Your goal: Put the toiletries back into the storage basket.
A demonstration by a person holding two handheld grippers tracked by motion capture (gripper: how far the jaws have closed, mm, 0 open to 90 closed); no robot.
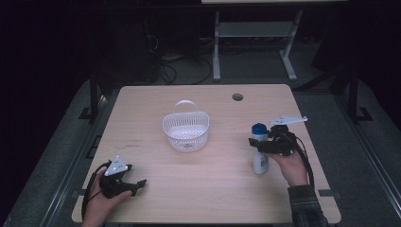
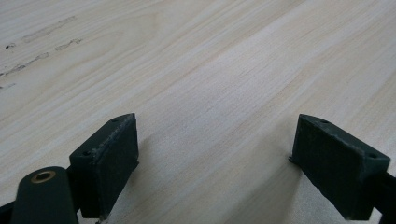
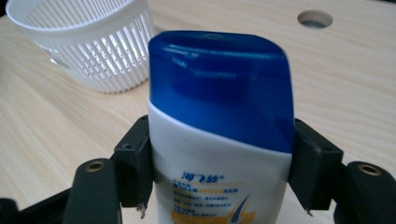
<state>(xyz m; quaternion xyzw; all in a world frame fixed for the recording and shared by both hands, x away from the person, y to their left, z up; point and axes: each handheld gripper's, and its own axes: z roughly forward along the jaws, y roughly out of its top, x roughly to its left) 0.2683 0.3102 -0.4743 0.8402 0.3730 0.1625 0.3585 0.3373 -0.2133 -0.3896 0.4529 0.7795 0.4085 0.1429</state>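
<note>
The white plastic bottle (image 1: 259,156) stands upright on the table at the right of the high view, its body smooth and glossy, flattened in section, topped by a rounded deep-blue cap (image 3: 219,79) whose lower edge slants across the shoulder. Blue and orange print runs across its front in the right gripper view. The right gripper (image 1: 265,143) pinches the bottle just under the cap, its two matte black block-shaped jaws pressed flat against either side of the white body. A hand (image 1: 292,169) in a dark plaid sleeve holds that gripper from the lower right.

Left of the bottle, near the centre of the frame, sits a white plastic basket (image 1: 186,130), oval, with thin vertical slats, a perforated floor and a slim arched handle.

At the lower left, the left gripper (image 1: 137,185) rests low over the wood, its jaws spread wide apart with bare tabletop between them; their pads (image 2: 112,156) look rubbery with slightly frayed edges.

The table (image 1: 213,189) is pale wood-grain laminate with rounded corners and a round cable hole (image 1: 237,97) toward the upper right
</note>
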